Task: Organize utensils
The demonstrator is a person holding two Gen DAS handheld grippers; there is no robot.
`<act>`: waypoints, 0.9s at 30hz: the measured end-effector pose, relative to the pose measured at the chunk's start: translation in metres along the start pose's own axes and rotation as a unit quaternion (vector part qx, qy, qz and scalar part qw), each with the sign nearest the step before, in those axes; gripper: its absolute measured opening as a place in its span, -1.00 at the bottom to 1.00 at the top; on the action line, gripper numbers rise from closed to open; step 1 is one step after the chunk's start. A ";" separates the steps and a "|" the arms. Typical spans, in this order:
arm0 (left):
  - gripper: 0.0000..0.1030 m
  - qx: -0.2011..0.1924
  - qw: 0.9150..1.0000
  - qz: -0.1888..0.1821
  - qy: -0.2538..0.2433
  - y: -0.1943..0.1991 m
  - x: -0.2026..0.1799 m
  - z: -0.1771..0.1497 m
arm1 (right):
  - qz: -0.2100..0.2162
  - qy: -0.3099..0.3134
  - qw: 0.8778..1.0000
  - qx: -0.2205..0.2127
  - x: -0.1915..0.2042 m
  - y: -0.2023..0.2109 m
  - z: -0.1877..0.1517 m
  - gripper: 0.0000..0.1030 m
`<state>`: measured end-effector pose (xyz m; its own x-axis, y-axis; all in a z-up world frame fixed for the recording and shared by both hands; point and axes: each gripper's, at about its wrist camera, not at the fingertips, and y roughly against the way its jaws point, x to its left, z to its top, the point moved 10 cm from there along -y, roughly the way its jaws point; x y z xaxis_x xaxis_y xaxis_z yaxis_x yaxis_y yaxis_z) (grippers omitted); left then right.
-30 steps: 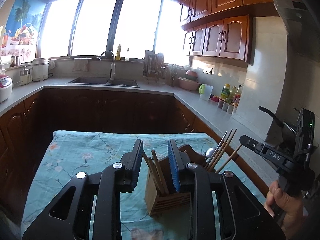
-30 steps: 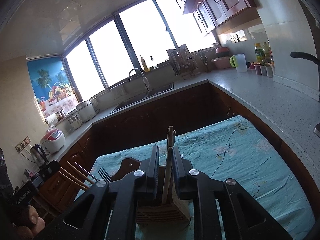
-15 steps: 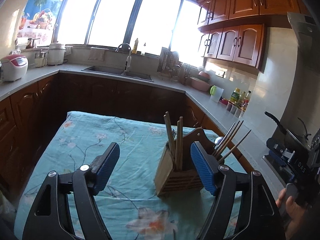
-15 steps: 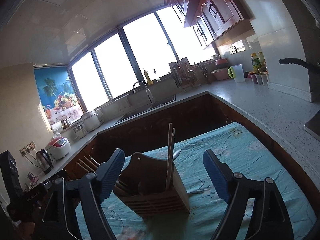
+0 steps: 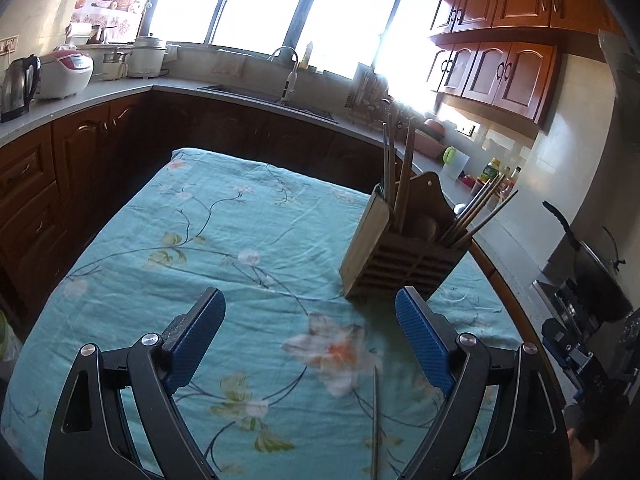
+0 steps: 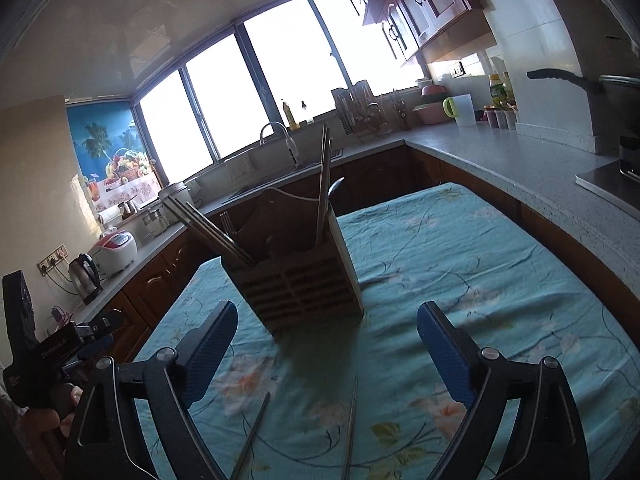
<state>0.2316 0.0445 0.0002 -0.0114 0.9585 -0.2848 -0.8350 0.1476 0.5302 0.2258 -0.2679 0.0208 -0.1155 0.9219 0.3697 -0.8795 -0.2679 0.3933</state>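
A slatted wooden utensil holder stands on the teal floral tablecloth. Chopsticks stand upright in one compartment, and more chopsticks lean out of another. A fork also pokes up from the holder. My left gripper hangs back from the holder, its jaws opening with nothing between them. My right gripper faces the holder from the other side, its jaws also opening and empty. Two loose chopsticks lie on the cloth below the right gripper. One chopstick shows in the left wrist view.
Dark wooden cabinets and a grey counter wrap around the table. A sink with a tap, a kettle, a rice cooker and a pan on the stove stand on it. A hand holds the other gripper at the left.
Both grippers were shut on chopsticks above the holder; they have opened wide and drawn back and down. The chopsticks now stand in the holder, which looks farther away.
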 end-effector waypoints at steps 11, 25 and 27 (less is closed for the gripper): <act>0.73 0.008 1.000 0.016 -0.011 0.026 0.013 -0.044 | -0.016 0.018 1.000 0.006 -0.002 0.028 -0.048 0.87; 1.00 -0.106 0.990 0.053 -0.077 0.084 0.003 -0.052 | -0.029 0.112 0.985 -0.125 0.030 0.093 -0.038 1.00; 1.00 -0.110 0.989 0.056 -0.079 0.087 0.004 -0.057 | -0.033 0.114 0.984 -0.134 0.028 0.097 -0.041 1.00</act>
<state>0.1274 0.0471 -0.0002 -0.0394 0.9945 -0.0969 -0.9334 -0.0020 0.3589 0.1181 -0.2564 0.0344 -0.1286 0.9818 0.1401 -0.9751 -0.1509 0.1627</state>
